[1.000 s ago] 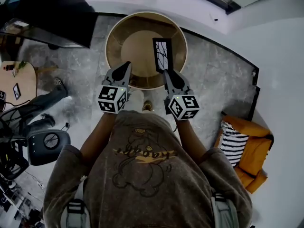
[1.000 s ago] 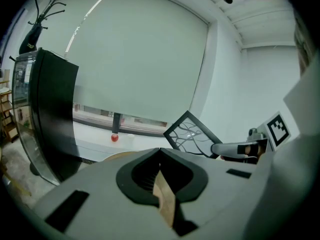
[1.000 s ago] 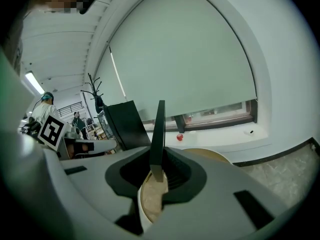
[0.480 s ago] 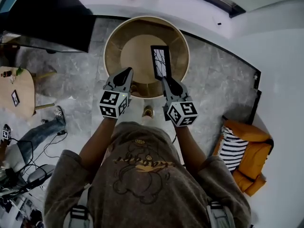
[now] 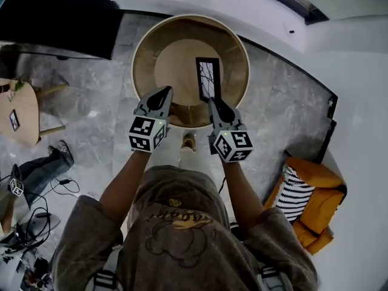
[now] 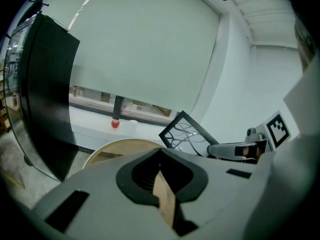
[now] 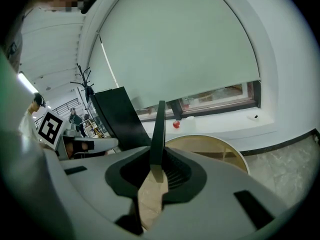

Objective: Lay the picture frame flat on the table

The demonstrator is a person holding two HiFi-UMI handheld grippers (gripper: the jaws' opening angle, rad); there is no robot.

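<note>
One round wooden bench (image 5: 176, 59) occupied the upper centre of the head view and showed larger than a second earlier. The picture frame (image 5: 208, 79) stood over its right half, still on edge and not laid down; contact with the top could not be confirmed. The right hand-held gripper (image 5: 213, 103) stayed clamped on the frame's lower end and had come lower. The left hand-held gripper (image 5: 164, 94), jaws together and empty, had descended beside it. Assessment: lowering under way, tipping flat outstanding.
</note>
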